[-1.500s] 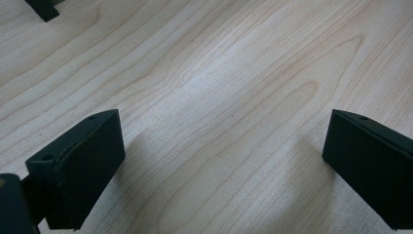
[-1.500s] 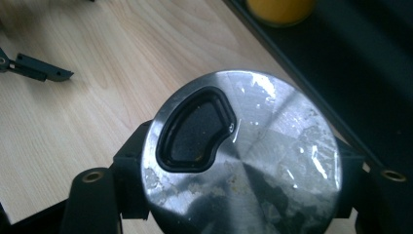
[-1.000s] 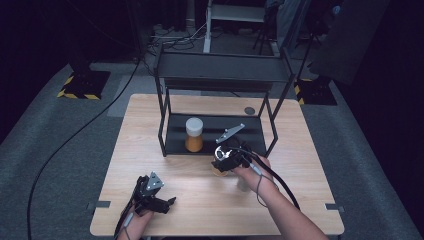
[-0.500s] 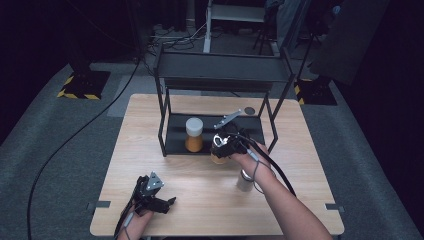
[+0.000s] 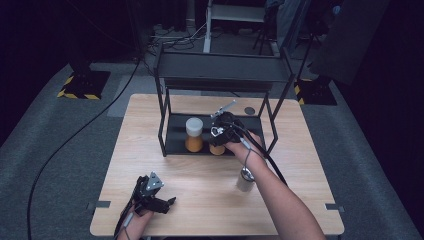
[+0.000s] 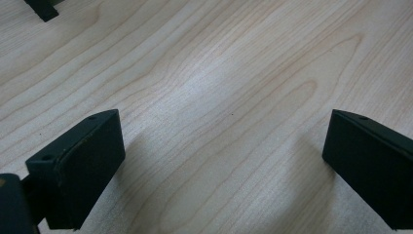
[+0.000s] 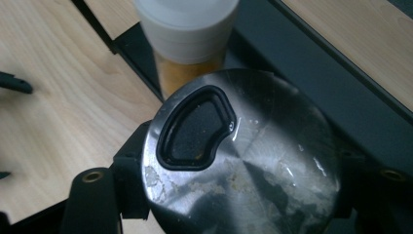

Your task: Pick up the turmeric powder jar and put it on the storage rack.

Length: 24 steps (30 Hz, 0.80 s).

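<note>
We are working with a gripper in each hand at a wooden table [image 5: 150, 130]. Our right gripper [image 5: 223, 131] is reaching in at the front edge of the black rack [image 5: 220, 70], and its jaws are clamped on a jar with a metal lid [image 7: 243, 161]; in the right gripper view the jaws are pressing on either side of that round scuffed lid, which has a dark kidney-shaped opening on one side. In the high view we are seeing the jar's orange lower part [image 5: 217, 149] just below the gripper, at the front of the rack's lower shelf. A second jar with a white cap [image 5: 194, 134] and orange contents is standing on that shelf just beside the held one, to its left. A small metal-topped shaker [image 5: 245, 181] is standing on the table near our right forearm, well apart from the rack. Our left gripper [image 5: 159, 200] is resting low near the table's near edge, its jaws spread wide apart over bare wood.
</note>
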Each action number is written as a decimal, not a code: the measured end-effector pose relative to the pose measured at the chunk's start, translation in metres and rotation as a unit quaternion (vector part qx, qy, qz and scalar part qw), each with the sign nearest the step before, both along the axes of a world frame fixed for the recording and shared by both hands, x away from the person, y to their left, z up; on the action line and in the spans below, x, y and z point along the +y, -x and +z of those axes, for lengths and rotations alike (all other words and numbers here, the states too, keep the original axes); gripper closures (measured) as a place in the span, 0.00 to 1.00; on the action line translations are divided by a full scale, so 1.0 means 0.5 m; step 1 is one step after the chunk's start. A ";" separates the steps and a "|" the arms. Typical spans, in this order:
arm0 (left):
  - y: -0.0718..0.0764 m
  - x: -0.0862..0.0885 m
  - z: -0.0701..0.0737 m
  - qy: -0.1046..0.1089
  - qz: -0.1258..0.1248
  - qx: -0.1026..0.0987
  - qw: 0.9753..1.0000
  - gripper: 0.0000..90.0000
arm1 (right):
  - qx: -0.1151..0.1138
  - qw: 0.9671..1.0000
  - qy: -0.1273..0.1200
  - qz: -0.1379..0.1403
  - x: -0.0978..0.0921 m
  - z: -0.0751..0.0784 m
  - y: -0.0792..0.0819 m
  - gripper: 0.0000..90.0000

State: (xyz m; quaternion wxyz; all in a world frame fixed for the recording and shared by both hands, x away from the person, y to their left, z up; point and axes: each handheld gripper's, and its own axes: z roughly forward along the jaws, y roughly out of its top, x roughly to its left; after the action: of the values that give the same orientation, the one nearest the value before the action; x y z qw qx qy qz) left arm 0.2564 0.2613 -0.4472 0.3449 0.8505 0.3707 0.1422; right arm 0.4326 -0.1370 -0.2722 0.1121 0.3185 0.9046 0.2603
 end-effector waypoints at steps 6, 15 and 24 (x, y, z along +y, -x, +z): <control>0.000 0.000 0.000 0.001 0.000 0.000 1.000 0.02 | 0.010 1.000 0.004 -0.013 0.009 -0.022 -0.031 0.35; 0.000 0.000 0.000 0.001 0.000 0.000 1.000 0.02 | 0.019 0.999 0.016 -0.022 0.031 -0.054 -0.062 0.35; -0.001 0.001 0.000 0.000 -0.001 0.000 1.000 0.02 | 0.028 0.999 0.020 -0.039 0.037 -0.078 -0.082 0.35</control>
State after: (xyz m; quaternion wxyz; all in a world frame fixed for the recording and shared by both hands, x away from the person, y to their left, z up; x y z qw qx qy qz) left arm 0.2567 0.2616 -0.4472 0.3453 0.8507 0.3702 0.1417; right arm 0.4736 -0.1183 -0.3114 0.1034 0.3581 0.8993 0.2288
